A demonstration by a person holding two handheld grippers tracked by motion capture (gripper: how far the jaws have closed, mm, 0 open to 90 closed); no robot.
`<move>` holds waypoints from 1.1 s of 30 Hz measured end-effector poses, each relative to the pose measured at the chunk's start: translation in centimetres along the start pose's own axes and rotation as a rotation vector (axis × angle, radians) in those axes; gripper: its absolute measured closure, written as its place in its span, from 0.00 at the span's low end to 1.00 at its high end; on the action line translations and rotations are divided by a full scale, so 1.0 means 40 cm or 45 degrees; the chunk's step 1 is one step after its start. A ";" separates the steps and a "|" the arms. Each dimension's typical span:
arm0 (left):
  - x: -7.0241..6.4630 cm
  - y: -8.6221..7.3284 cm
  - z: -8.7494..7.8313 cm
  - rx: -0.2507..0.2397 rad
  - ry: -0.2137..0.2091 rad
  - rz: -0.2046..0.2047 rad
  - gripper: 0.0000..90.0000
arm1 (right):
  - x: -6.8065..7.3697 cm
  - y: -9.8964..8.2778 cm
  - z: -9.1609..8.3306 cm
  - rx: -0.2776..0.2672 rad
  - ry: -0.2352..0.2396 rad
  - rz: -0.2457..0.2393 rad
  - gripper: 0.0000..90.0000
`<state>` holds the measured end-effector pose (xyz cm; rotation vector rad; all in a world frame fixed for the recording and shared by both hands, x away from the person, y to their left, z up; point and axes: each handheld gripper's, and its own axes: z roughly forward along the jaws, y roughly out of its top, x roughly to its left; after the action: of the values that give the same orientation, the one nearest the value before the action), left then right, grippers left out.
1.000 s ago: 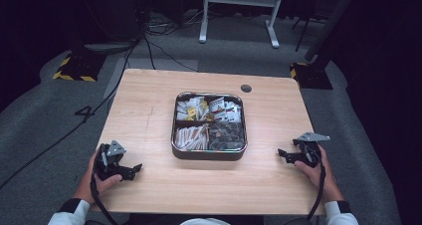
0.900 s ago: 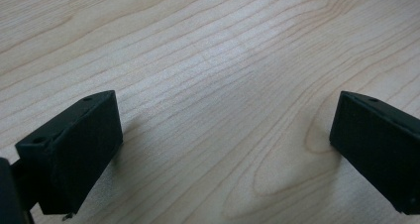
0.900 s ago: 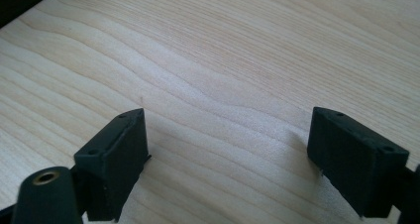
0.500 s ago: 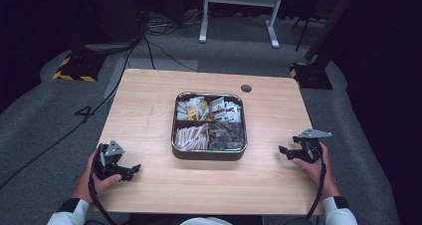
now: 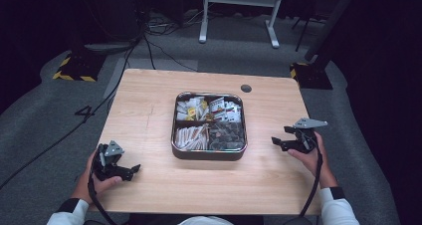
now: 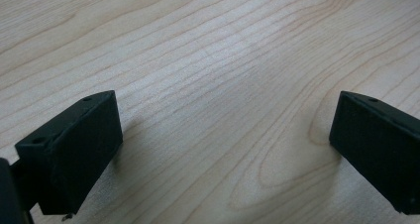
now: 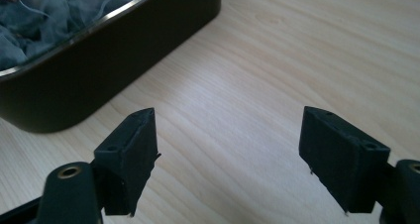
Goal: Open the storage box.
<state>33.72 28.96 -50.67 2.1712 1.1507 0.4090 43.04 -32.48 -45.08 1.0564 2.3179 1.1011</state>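
Now right tongs (image 5: 279, 137) higher, nearer tray (image 5: 209, 156).

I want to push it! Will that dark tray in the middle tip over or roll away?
The tray probably won't: it looks low, wide and flat-bottomed, so it should slide on the smooth table. Its four compartments are filled, so it may feel fairly heavy.

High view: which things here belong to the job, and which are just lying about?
In the job:
- divided tray of packets
- right gripper, open, nearest the tray
- left gripper, open

Lying about:
- round table hole
- floor cables
- white stand
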 end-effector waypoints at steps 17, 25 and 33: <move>-0.001 0.000 0.000 -0.001 0.001 -0.002 0.00 | 0.074 0.136 0.062 -0.036 0.076 -0.119 0.28; -0.001 0.000 0.000 -0.001 0.002 -0.003 0.00 | 0.095 0.177 0.075 -0.059 0.104 -0.137 0.28; 0.000 0.000 0.000 -0.001 0.000 -0.001 0.00 | 0.134 0.220 0.104 -0.067 0.146 -0.187 0.28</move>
<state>33.71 28.95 -50.68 2.1701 1.1508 0.4093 46.16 -22.66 -40.92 0.8096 2.3970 1.1858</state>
